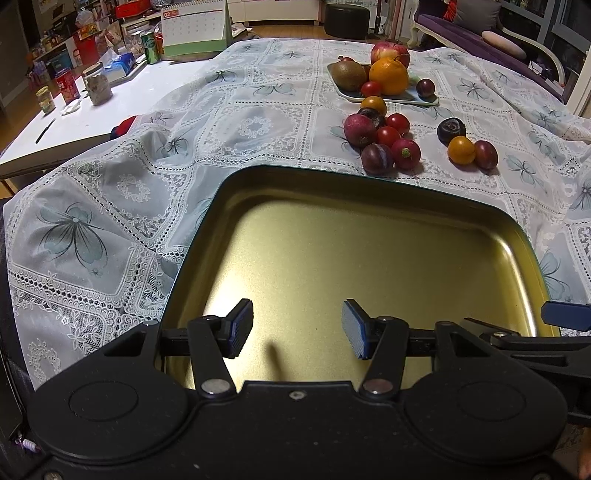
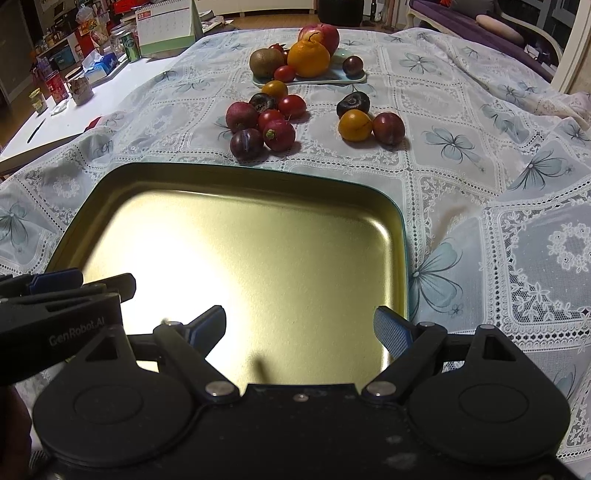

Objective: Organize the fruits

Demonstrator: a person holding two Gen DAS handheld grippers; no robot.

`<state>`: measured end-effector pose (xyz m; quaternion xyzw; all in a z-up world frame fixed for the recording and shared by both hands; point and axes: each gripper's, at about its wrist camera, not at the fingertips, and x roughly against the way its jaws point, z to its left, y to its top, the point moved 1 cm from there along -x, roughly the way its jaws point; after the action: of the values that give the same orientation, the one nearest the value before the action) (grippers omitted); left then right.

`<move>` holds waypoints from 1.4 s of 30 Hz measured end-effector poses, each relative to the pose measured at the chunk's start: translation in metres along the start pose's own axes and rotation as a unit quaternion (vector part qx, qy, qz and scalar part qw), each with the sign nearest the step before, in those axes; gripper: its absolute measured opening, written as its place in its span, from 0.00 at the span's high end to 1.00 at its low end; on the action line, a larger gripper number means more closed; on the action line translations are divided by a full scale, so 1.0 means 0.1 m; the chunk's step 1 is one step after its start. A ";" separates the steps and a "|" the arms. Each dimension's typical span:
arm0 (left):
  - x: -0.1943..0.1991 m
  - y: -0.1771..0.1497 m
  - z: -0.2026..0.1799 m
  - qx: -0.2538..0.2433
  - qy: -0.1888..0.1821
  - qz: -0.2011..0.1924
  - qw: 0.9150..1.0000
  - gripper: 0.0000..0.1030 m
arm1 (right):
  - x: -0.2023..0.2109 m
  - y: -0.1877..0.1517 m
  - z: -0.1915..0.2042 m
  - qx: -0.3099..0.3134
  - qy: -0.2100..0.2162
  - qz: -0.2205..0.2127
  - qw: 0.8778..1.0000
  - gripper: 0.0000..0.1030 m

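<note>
Two groups of loose fruit lie on the lace tablecloth (image 1: 110,229) beyond a gold metal tray (image 1: 369,258). The larger cluster (image 1: 382,138), just past the tray's far rim, holds dark plums, red tomatoes and radish-like red fruits, touching one another; a small orange-yellow fruit (image 1: 373,105) sits at its far end. To its right, well apart, a trio lies close together: a dark plum (image 1: 451,130), an orange-yellow fruit (image 1: 461,149) and a reddish plum (image 1: 486,154). Farther back, a pale rectangular plate (image 1: 406,98) carries a kiwi (image 1: 348,75), an orange (image 1: 389,75), an apple (image 1: 388,51) behind the orange, a small tomato (image 1: 371,88) and a dark plum (image 1: 425,88) near the plate's right edge.

The tray is bare inside; a bright glare covers its left half in the right wrist view. Both tools hang over the tray's near part. Left gripper (image 1: 297,328): jaws parted, blue pads facing each other, nothing between them. Right gripper (image 2: 300,330): jaws likewise spread wide, holding nothing. Each tool intrudes at the edge of the other's view.

Beyond the cloth at the left, a white tabletop (image 1: 74,118) bears a desk calendar (image 1: 194,29), a green can (image 1: 150,47), a tissue box (image 1: 120,66), jars and a knife (image 1: 45,131). A purple sofa (image 1: 476,40) stands at the far right.
</note>
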<state>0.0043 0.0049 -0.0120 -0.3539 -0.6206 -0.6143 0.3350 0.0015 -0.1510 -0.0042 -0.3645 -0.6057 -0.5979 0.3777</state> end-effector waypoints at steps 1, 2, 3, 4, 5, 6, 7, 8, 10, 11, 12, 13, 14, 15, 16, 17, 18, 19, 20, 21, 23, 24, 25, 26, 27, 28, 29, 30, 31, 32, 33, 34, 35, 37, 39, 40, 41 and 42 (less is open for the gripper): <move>0.00 0.00 0.00 0.000 0.000 0.000 1.000 0.42 | 0.00 0.00 0.00 0.000 0.000 0.001 1.000 0.12; 0.00 0.00 0.00 0.000 0.000 0.000 1.000 0.42 | 0.00 0.00 0.00 0.000 0.001 0.002 1.000 0.12; 0.00 0.00 0.00 0.000 0.001 0.000 1.000 0.42 | 0.00 -0.01 0.00 0.000 0.002 0.002 1.000 0.12; 0.00 0.00 0.00 0.000 0.000 -0.001 1.000 0.42 | 0.00 -0.01 0.00 0.000 0.002 0.003 1.000 0.12; 0.00 0.00 0.00 0.000 0.000 0.000 1.000 0.42 | -0.01 0.00 0.00 0.001 0.002 0.003 1.000 0.12; 0.00 0.00 0.00 0.000 0.000 0.000 1.000 0.42 | -0.01 -0.01 0.00 0.001 0.002 0.003 1.000 0.12; 0.00 0.00 0.00 0.000 0.000 0.001 1.000 0.42 | -0.01 -0.01 0.01 0.001 0.002 0.004 1.000 0.12; 0.00 0.00 0.00 0.000 0.000 0.001 1.000 0.42 | -0.01 -0.01 0.01 0.000 0.002 0.004 1.000 0.12; 0.00 0.00 0.00 0.001 0.000 0.002 1.000 0.42 | -0.02 -0.02 0.01 0.000 0.002 0.006 1.000 0.12; 0.00 0.00 0.00 0.001 0.000 0.001 1.000 0.42 | -0.02 -0.03 0.02 0.000 0.002 0.007 1.000 0.12; 0.00 0.00 0.00 0.001 0.000 0.000 1.000 0.42 | -0.03 -0.03 0.02 0.000 0.002 0.009 1.000 0.12; 0.00 0.00 0.00 0.001 0.001 0.000 1.000 0.42 | -0.03 -0.03 0.02 0.000 0.002 0.010 1.000 0.12; -0.01 0.00 -0.01 0.000 0.001 0.001 1.000 0.42 | -0.04 -0.03 0.02 0.000 0.003 0.012 1.000 0.12; -0.01 0.00 -0.01 0.000 0.001 0.003 1.000 0.42 | -0.04 -0.04 0.02 -0.001 0.003 0.014 1.000 0.12; -0.02 0.00 -0.01 0.000 0.000 0.004 1.000 0.42 | -0.05 -0.04 0.01 -0.001 0.003 0.015 1.000 0.12; -0.02 0.00 -0.01 0.001 -0.001 0.005 1.000 0.42 | -0.05 -0.04 0.01 -0.001 0.004 0.017 1.000 0.12; -0.02 0.00 -0.01 0.002 -0.001 0.005 1.000 0.42 | -0.06 -0.04 0.01 -0.002 0.004 0.020 1.000 0.12; -0.02 0.00 -0.01 0.002 0.000 0.005 1.000 0.42 | -0.07 -0.04 0.01 -0.003 0.004 0.022 1.000 0.12; -0.02 -0.01 -0.01 0.002 0.000 0.004 1.000 0.42 | -0.07 -0.04 0.01 -0.003 0.004 0.025 1.000 0.12; -0.01 -0.01 -0.01 0.002 0.000 0.003 1.000 0.42 | -0.08 -0.04 0.00 -0.004 0.005 0.027 1.000 0.12; -0.02 -0.01 -0.01 0.002 0.001 0.003 1.000 0.42 | -0.09 -0.04 0.00 -0.004 0.006 0.029 1.000 0.12; -0.02 -0.01 -0.01 0.002 0.001 0.004 1.000 0.42 | -0.09 -0.04 0.00 -0.004 0.006 0.029 1.000 0.12; -0.02 -0.01 -0.01 0.002 0.000 0.004 1.000 0.42 | -0.09 -0.04 0.01 -0.003 0.006 0.031 0.999 0.12; -0.02 -0.02 -0.01 0.001 0.000 0.005 1.000 0.42 | -0.09 -0.04 0.01 -0.003 0.006 0.032 0.999 0.12; -0.02 -0.02 -0.01 0.001 0.000 0.005 1.000 0.42 | -0.09 -0.04 0.01 -0.003 0.006 0.032 0.999 0.12; -0.02 -0.02 -0.01 0.001 0.000 0.006 1.000 0.42 | -0.09 -0.04 0.01 -0.003 0.007 0.033 0.999 0.12; -0.02 -0.02 -0.01 0.002 0.000 0.006 1.000 0.42 | -0.09 -0.04 0.01 -0.003 0.007 0.033 0.999 0.12; -0.02 -0.02 -0.01 0.002 0.000 0.006 1.000 0.42 | -0.10 -0.04 0.01 -0.003 0.007 0.035 0.999 0.12; -0.02 -0.02 -0.01 0.002 0.000 0.006 1.000 0.42 | -0.10 -0.04 0.01 -0.003 0.007 0.035 0.999 0.12; -0.02 -0.02 -0.01 0.002 0.000 0.006 1.000 0.42 | -0.10 -0.04 0.01 -0.003 0.007 0.035 0.999 0.12; -0.02 -0.02 -0.01 0.002 0.000 0.006 1.000 0.42 | -0.11 -0.03 0.01 -0.002 0.008 0.037 0.999 0.12; -0.02 -0.02 -0.01 0.002 -0.001 0.006 1.000 0.42 | -0.11 -0.04 0.01 -0.002 0.009 0.039 0.999 0.12; -0.02 -0.02 0.00 0.002 -0.001 0.007 1.000 0.42 | -0.12 -0.03 0.01 -0.002 0.009 0.040 0.999 0.12; -0.03 -0.02 0.00 0.002 -0.002 0.008 1.000 0.42 | -0.13 -0.03 0.01 -0.002 0.010 0.042 0.999 0.12; -0.03 -0.02 0.00 0.001 -0.004 0.009 1.000 0.42 | -0.13 -0.04 0.01 -0.001 0.011 0.041 0.999 0.12; -0.02 -0.02 -0.01 0.000 -0.005 0.008 1.000 0.44 | -0.13 -0.03 0.01 -0.001 0.010 0.039 0.999 0.12; -0.02 -0.02 -0.02 -0.001 -0.006 0.007 1.000 0.44 | -0.12 -0.04 0.01 -0.001 0.011 0.038 0.999 0.12; -0.02 -0.03 -0.02 -0.003 -0.006 0.007 1.000 0.45 | -0.12 -0.04 0.01 -0.001 0.011 0.038 0.999 0.12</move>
<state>0.0031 0.0027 -0.0150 -0.3625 -0.6181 -0.6122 0.3343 0.0039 -0.1500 -0.0169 -0.3815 -0.5869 -0.5872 0.4066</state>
